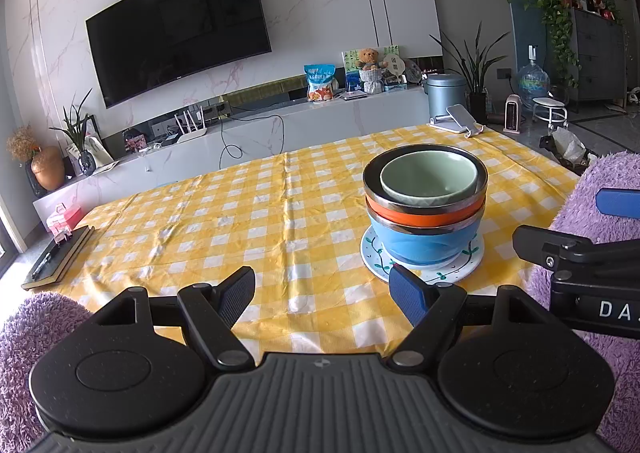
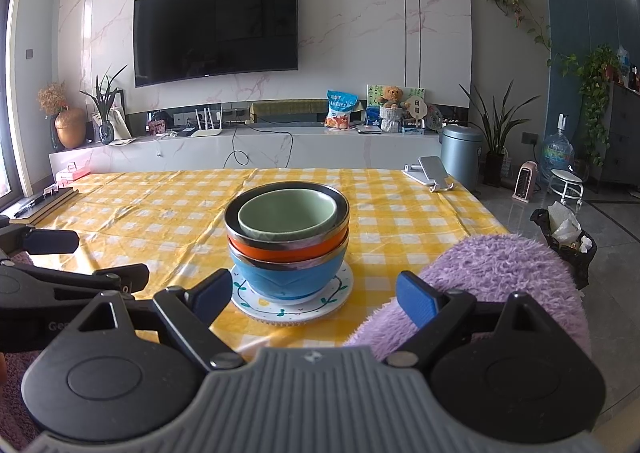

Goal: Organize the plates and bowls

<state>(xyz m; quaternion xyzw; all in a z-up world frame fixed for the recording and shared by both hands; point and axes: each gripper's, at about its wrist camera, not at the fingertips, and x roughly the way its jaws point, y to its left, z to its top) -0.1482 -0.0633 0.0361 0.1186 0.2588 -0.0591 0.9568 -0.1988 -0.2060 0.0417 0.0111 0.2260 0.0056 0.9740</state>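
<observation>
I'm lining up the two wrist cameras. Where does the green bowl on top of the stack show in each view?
Left wrist view: green bowl, right of centre, nested in the orange bowl.
Right wrist view: green bowl, just left of centre, above the blue bowl and patterned plate.
Shared landmark: the wall television, above and left of the bowl in both.

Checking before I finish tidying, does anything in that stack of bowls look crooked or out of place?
Only slightly: the green bowl sits off-centre in the orange bowl. The stack stands upright on the plate; nothing spilled.
</observation>
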